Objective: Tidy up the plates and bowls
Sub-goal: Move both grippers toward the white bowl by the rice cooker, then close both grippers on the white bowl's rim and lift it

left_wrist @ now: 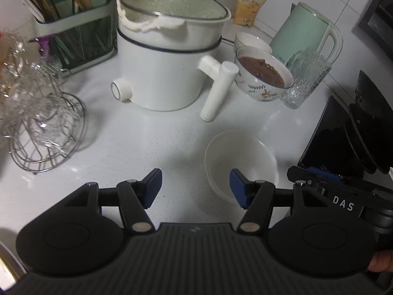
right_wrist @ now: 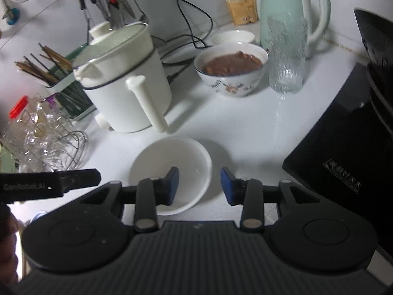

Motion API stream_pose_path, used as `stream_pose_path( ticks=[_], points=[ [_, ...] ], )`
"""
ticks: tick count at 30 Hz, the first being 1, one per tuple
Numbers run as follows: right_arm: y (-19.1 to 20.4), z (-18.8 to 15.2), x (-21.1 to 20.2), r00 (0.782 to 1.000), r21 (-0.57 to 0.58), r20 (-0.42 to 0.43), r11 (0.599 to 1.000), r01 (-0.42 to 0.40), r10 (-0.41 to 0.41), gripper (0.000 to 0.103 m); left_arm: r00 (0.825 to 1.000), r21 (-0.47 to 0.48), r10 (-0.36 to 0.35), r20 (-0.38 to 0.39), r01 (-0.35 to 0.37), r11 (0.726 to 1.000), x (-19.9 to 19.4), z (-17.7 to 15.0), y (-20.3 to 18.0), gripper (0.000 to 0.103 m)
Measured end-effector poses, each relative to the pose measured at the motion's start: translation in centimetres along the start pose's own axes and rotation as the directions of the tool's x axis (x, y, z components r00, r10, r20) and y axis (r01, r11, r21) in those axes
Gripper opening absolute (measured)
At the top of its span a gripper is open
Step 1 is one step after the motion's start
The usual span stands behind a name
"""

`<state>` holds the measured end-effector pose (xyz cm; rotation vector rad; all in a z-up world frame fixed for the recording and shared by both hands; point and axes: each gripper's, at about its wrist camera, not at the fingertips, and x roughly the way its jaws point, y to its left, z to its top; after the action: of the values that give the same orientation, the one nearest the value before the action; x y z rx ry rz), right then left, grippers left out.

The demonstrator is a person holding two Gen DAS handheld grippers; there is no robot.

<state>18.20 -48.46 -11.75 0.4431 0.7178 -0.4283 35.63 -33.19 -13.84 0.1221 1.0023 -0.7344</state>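
Note:
An empty white bowl sits on the white counter, just ahead and right of my open left gripper; the right fingertip overlaps its near rim. In the right wrist view the same bowl lies under my open right gripper, whose left finger hangs over the bowl's inside. A flowered bowl full of brown food stands farther back. A small white bowl sits behind it.
A white electric pot with a long handle stands mid-counter. A green kettle and a ribbed glass are at the right. A chopstick holder, a wire rack and a black cooktop flank the space.

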Motion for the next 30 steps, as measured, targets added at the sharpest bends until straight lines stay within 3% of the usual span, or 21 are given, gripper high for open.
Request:
stream_pose_path(
  ticks=[9, 19, 24, 28, 30],
  points=[
    [-1.0, 0.0, 2.6, 0.999, 0.041, -0.040, 0.999, -0.026, 0.027, 0.040, 0.997, -0.011, -0.024, -0.067, 0.023, 1.000, 3.4, 0.5, 0.0, 0.065],
    [-1.2, -0.5, 5.1, 0.998, 0.073, -0.063, 0.997, -0.024, 0.029, 0.039, 0.994, 0.031, -0.033, -0.104, 0.037, 0.999, 6.2, 0.4, -0.7, 0.041],
    [-1.2, -0.7, 5.9, 0.997, 0.081, -0.076, 0.997, 0.000, 0.006, 0.022, 0.990, 0.025, -0.049, -0.129, 0.053, 0.998, 7.1, 0.2, -0.8, 0.024],
    [-1.3, -0.7, 6.0, 0.996, 0.105, -0.086, 0.994, -0.011, 0.020, 0.012, 0.987, 0.021, -0.080, -0.139, 0.084, 0.996, 7.6, 0.0, -0.9, 0.019],
    [-1.2, -0.7, 6.0, 0.996, 0.104, -0.089, 0.995, -0.008, 0.017, 0.012, 0.987, 0.018, -0.082, -0.141, 0.086, 0.996, 7.5, -0.2, -0.9, 0.019]
  ],
)
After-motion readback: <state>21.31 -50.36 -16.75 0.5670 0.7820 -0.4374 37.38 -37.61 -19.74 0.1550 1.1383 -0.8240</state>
